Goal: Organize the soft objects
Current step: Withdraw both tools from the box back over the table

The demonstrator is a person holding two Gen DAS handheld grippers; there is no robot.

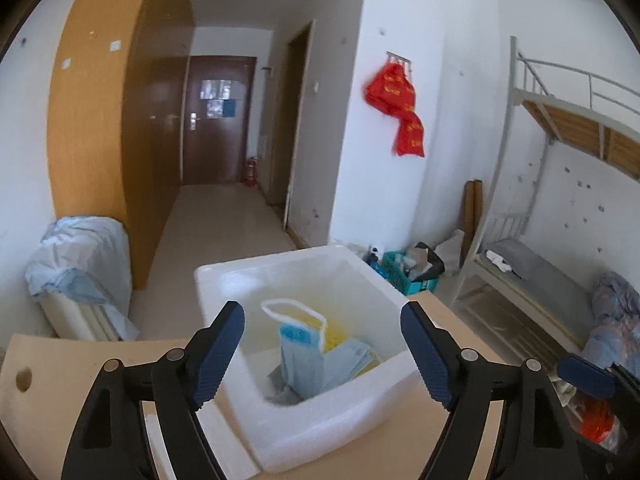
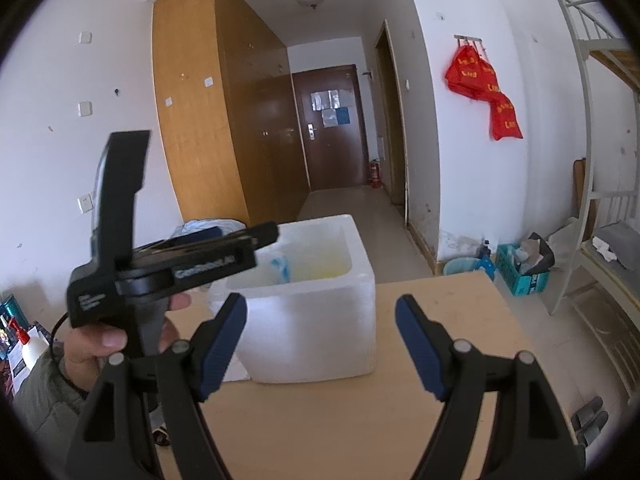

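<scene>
A white foam box (image 1: 320,420) stands on the light wooden table (image 1: 80,364). Inside it lie blue face masks (image 1: 304,364) with a white ear loop, a yellow soft item (image 1: 334,330) and a grey cloth (image 1: 282,380). My left gripper (image 1: 322,352) is open and empty, held above the box's near rim. My right gripper (image 2: 320,344) is open and empty, above the table in front of the box (image 2: 312,320). The left gripper's black body (image 2: 160,264) and the hand holding it show in the right wrist view, over the box's left side.
The table's right part (image 2: 440,320) lies beside the box. A flat white foam lid (image 1: 224,444) lies under the box's left side. A covered bin (image 1: 80,272) stands on the floor at left. A teal crate (image 2: 520,272) and a bunk bed (image 1: 540,272) are at right.
</scene>
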